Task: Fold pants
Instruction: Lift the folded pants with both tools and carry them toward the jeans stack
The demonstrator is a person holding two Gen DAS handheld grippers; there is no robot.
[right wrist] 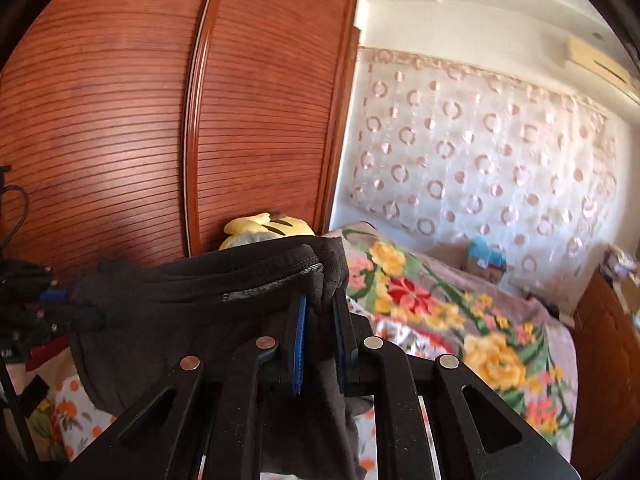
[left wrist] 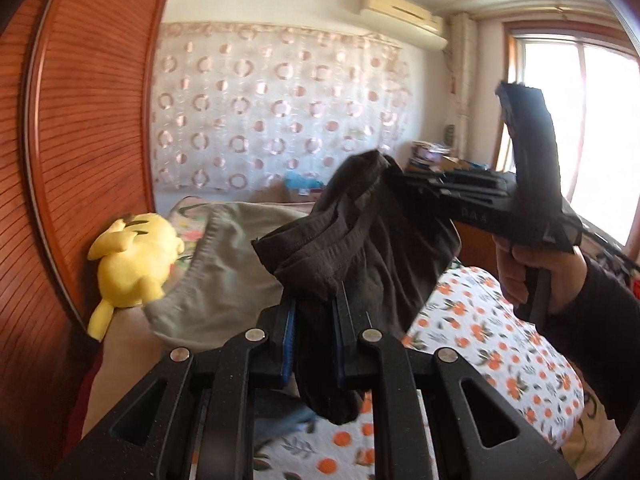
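The left gripper (left wrist: 314, 312) and the right gripper (right wrist: 322, 320) each pinch the black pants (left wrist: 360, 232) between narrow jaws. The waistband hangs between them, probably to spread it before folding.

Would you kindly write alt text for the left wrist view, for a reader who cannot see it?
The left gripper is clamped on dark pants held above a bed with an orange-print sheet, while the right gripper grips the same waistband farther off. A yellow plush toy lies beside a wooden wardrobe door, and a patterned curtain hangs behind.
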